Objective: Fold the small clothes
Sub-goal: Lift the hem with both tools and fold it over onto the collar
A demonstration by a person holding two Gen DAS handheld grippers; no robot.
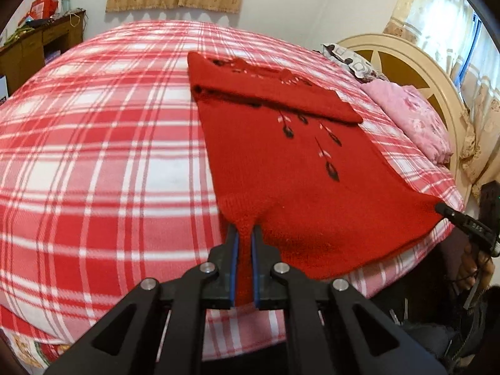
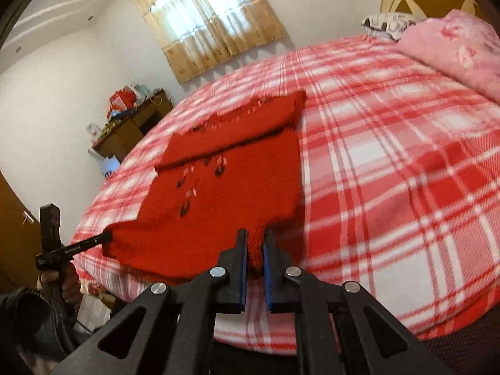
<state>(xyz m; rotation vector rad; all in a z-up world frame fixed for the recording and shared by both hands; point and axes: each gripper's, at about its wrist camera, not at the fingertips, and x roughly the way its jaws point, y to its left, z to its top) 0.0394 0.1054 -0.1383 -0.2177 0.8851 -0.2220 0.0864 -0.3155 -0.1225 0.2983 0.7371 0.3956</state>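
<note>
While red sweater [image 1: 281, 172] lies on bed [image 1: 93, 156], left gripper [image 1: 245, 234], right gripper [image 2: 254, 237] pinch near hem corners.

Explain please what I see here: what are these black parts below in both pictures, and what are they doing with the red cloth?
There is no robot. A person holds a hand tool with a two-finger claw in each hand, and a camera on each tool looks along its fingers. One picture comes from the left claw, the other from the right claw. On the checked bedcover lies a red knitted sweater, its far part already folded over. Each claw is shut on one near corner of it. Pink bedding lies by the headboard.
</note>
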